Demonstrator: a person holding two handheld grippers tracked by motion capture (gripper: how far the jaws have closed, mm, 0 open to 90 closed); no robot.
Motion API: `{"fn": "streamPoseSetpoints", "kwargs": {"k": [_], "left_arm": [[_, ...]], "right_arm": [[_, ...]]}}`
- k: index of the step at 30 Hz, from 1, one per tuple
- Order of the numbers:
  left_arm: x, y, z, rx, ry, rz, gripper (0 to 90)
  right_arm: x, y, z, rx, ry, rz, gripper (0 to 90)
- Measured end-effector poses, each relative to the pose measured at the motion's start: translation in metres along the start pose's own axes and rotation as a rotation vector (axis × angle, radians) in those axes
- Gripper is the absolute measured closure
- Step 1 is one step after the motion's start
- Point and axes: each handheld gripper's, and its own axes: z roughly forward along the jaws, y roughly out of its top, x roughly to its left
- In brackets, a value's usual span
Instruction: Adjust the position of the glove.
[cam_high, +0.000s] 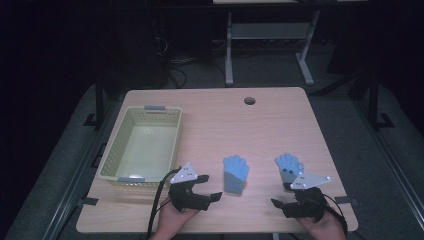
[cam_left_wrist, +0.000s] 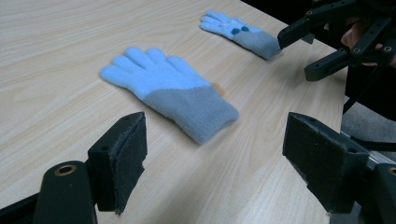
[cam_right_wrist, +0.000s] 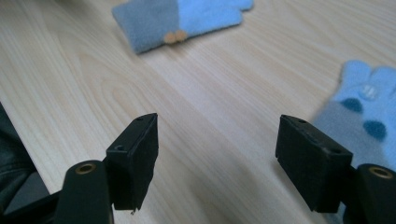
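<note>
Two light-blue gloves with grey cuffs lie flat on the wooden table (cam_high: 215, 125). The middle glove (cam_high: 235, 173) (cam_left_wrist: 173, 93) (cam_right_wrist: 180, 16) has its fingers pointing away from me. The right glove (cam_high: 289, 166) (cam_left_wrist: 240, 32) (cam_right_wrist: 362, 105) shows dark blue dots. My left gripper (cam_high: 210, 187) (cam_left_wrist: 215, 154) is open, just left of the middle glove's cuff, holding nothing. Just in front of the right glove, my right gripper (cam_high: 281, 195) (cam_right_wrist: 217, 158) stands open and empty, with that glove beside its right jaw. It also appears in the left gripper view (cam_left_wrist: 299, 51).
A pale green plastic basket (cam_high: 112, 150) stands empty on the table's left side. A round cable hole (cam_high: 249, 100) sits near the far edge. Beyond the table a grey desk frame (cam_high: 229, 50) stands on a dark floor.
</note>
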Motion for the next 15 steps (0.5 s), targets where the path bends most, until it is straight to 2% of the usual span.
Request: {"fn": "streamPoseSetpoints", "kwargs": {"k": [4,7,10,15], "left_arm": [[-0.0020,-0.0017,-0.0016,-0.018,0.004,-0.010,22.1],[-0.0016,-0.0023,-0.0017,-0.012,0.008,-0.003,22.1],[-0.0002,-0.0028,-0.0015,-0.013,0.005,-0.018,22.1],[-0.0019,-0.0009,-0.0011,-0.013,0.007,0.003,22.1]], "right_arm": [[0.0013,0.0016,-0.0004,-0.007,-0.019,0.014,29.0],[0.0026,0.0037,-0.0018,-0.020,-0.026,0.014,28.5],[0.0004,0.0068,-0.0022,-0.022,-0.026,0.022,27.8],[-0.0050,0.0091,-0.0038,-0.013,-0.034,0.023,27.5]]}}
